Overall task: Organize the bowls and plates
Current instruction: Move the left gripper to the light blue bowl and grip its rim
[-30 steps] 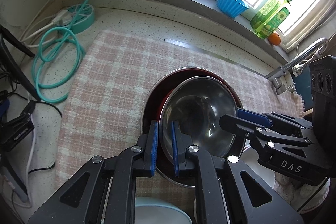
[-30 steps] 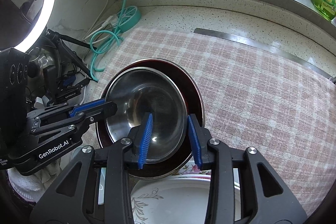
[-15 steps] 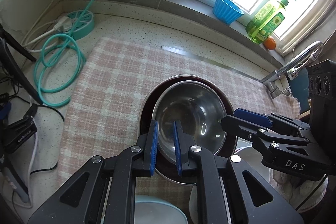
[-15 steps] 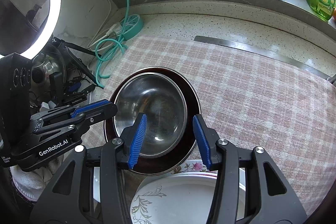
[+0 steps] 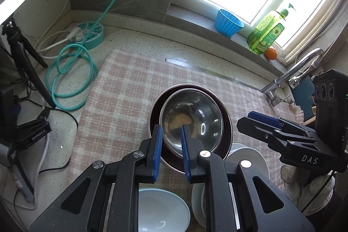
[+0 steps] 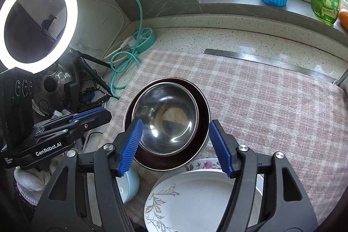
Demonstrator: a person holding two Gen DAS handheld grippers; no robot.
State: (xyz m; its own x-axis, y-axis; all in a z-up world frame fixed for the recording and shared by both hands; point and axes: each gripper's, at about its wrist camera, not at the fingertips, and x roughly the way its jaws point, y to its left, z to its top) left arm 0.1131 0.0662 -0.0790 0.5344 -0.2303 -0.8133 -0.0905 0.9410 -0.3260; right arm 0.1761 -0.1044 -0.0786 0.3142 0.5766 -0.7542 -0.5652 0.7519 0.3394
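A steel bowl (image 5: 192, 119) sits nested inside a larger dark red bowl (image 5: 226, 121) on the pink checked cloth (image 5: 121, 97); both show in the right wrist view, steel bowl (image 6: 166, 116) and red bowl (image 6: 203, 105). My left gripper (image 5: 170, 149) is open a little and empty, above the near rim of the bowls. My right gripper (image 6: 176, 145) is wide open and empty, above the near edge of the red bowl. A white flowered plate (image 6: 195, 195) and a pale blue bowl (image 5: 162, 210) lie near me.
A teal hose (image 5: 71, 71) and power strip (image 5: 89, 34) lie at the far left. A ring light (image 6: 39, 19) and tripod stand left. A blue cup (image 5: 228, 22), soap bottle (image 5: 266, 33) and orange (image 5: 270, 53) are on the windowsill. A tap (image 5: 298, 71) is right.
Both grippers have opened and let go of the steel bowl, which now rests in the red bowl. Both have pulled back and up from the bowls.
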